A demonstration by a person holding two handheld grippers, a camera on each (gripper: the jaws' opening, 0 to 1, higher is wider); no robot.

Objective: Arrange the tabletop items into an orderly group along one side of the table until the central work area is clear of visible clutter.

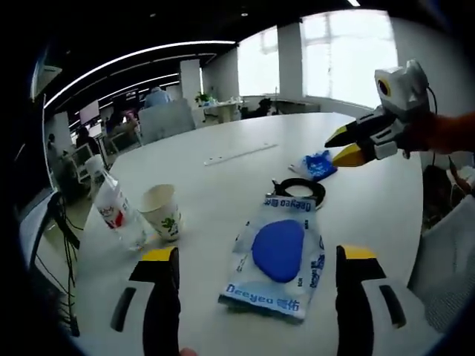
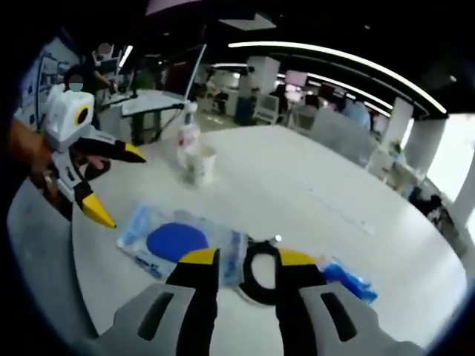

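Left gripper (image 1: 256,259), jaws wide, empty, straddles wipes pack (image 1: 276,256) on table (image 1: 223,185); pack's long axis runs along jaws. Right gripper (image 2: 246,259), part-open, empty, just above black cord coil (image 2: 256,278) beyond pack.

The white table (image 1: 245,178) carries one printed paper cup (image 1: 162,211), one clear plastic bottle (image 1: 111,204), one blue-and-clear wipes packet (image 1: 278,256), one black coiled cable (image 1: 300,191), one crumpled blue wrapper (image 1: 318,165) and one long white strip (image 1: 239,154).

Beyond the round white table (image 1: 371,200), office desks (image 2: 148,104) and chairs (image 1: 165,119) stand under long ceiling light strips (image 2: 334,55), with bright windows (image 1: 326,52) behind it.
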